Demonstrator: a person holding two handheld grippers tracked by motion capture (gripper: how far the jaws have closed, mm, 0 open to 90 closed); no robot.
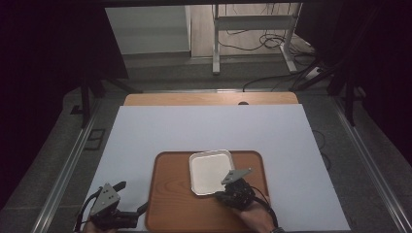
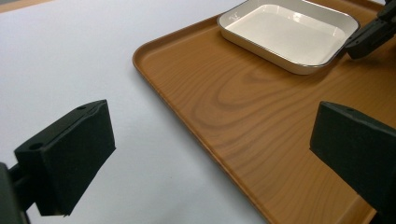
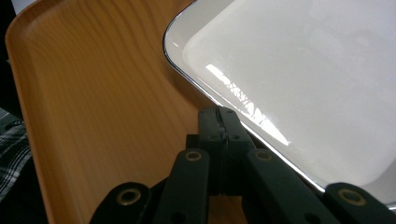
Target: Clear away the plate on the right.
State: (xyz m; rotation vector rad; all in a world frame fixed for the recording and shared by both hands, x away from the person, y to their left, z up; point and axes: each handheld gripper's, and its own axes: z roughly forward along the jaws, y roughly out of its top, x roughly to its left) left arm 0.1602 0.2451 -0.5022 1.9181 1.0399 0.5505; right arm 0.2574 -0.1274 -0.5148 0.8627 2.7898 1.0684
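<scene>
The white square enamel dish sits on the brown wooden tray, toward its far right. The right tool, clenched with nothing between its jaws, rests at the dish's near rim. The left tool stands released over the desk's white cover at the tray's near left edge.

Dim room, grey floor, loose cables

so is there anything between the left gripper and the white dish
Nothing but bare wooden tray: in the left gripper view, only its surface lies between the open left gripper and the white dish.
</scene>
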